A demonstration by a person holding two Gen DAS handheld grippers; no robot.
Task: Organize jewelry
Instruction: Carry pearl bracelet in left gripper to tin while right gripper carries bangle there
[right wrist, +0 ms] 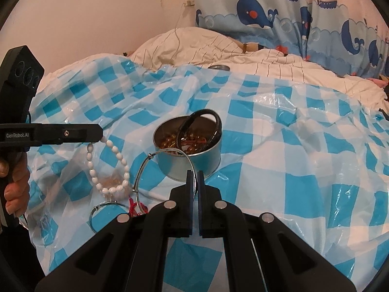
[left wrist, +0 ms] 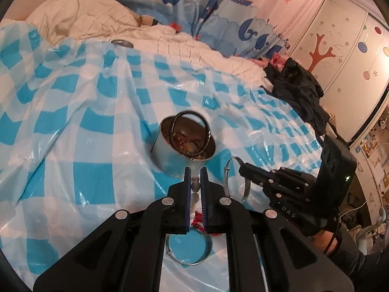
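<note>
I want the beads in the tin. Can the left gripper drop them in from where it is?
Probably yes. The left gripper is shut on the white bead bracelet, which dangles free, and the tin beside it is open on top. Only a dark bangle leans across its rim, leaving room.

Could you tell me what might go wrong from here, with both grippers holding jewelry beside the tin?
1. The white bead bracelet hangs from the left gripper by one end; swinging could slip it free or snag the red tassel.
2. The silver bangle, pinched edge-on by the right gripper, could twist out.
3. The black bracelet already juts above the tin, so additions may catch it.
</note>
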